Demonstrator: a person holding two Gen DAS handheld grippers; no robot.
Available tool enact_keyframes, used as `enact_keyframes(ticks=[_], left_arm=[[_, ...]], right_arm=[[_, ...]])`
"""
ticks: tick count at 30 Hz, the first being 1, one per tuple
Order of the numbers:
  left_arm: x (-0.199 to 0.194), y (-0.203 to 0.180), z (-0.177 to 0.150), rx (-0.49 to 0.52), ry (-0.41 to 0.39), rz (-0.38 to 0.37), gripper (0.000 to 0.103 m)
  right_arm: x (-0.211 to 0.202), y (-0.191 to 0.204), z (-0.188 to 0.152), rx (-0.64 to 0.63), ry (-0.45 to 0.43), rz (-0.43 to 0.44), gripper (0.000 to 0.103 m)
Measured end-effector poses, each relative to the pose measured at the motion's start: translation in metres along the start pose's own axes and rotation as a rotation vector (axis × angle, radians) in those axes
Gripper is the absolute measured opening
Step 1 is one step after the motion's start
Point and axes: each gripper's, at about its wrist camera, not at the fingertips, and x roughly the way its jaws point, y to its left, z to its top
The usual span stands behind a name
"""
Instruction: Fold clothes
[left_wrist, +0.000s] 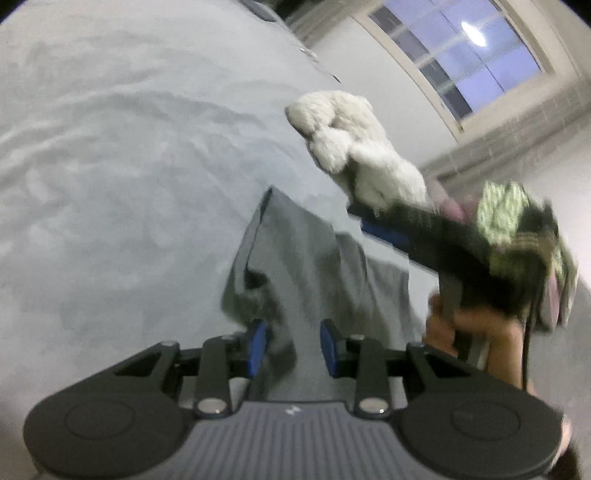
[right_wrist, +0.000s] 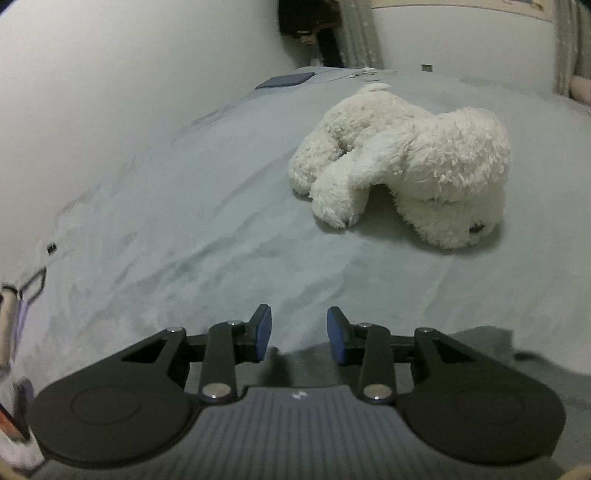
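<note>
Grey bedding covers the bed (right_wrist: 184, 221), which fills most of both views, its cover lightly rumpled. Behind it in the left wrist view stands a pale wall with a window (left_wrist: 476, 55) showing blue light through its panes.

On the bed lies a white plush toy (right_wrist: 410, 162), slumped on its side, well apart from the right hand-held gripper (right_wrist: 299, 338).

A grey garment (left_wrist: 295, 266) runs up the middle of the left wrist view, draped in folds over the bed. It passes between the blue pads of the left hand-held gripper (left_wrist: 293, 349), whose jaws stand partly apart with the cloth in the gap; whether the pads actually press on it I cannot tell. In the right wrist view a grey edge of cloth lies just below the right gripper's fingers.

That right gripper's jaws stand apart with nothing between them, only bedding beyond. In the left wrist view it shows blurred at the right, held by a hand (left_wrist: 480, 332), with a bundle of green patterned fabric (left_wrist: 509, 218) behind it.
</note>
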Motion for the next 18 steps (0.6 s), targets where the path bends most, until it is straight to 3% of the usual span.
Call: enact_keyframes(ticks=[3,4,5,11,18], left_arm=[[0.014,-0.003,0.008,-0.026,-0.004,0.049,0.028],[0.019,-0.004,0.008,-0.031,0.0,0.076,0.022],[0.021,-0.004,0.007,-0.033,-0.011,0.093,0.003],[0.002,-0.002,-0.006,-0.066,-0.132,0.214,0.003],[0.002,0.003,-0.013,-0.107,-0.139,0.147,0.004]], right_arm=[[0.0,-0.003,-0.008,-0.065,0.015,-0.02,0.04],[0.0,-0.004,-0.011,-0.085,0.018,-0.025,0.041],[0.002,-0.007,-0.013,-0.099,0.022,-0.03,0.041],[0.012,-0.012,-0.012,-0.1,0.021,-0.024,0.041],[0.023,0.036,-0.009,-0.221,0.054,0.124,0.041]])
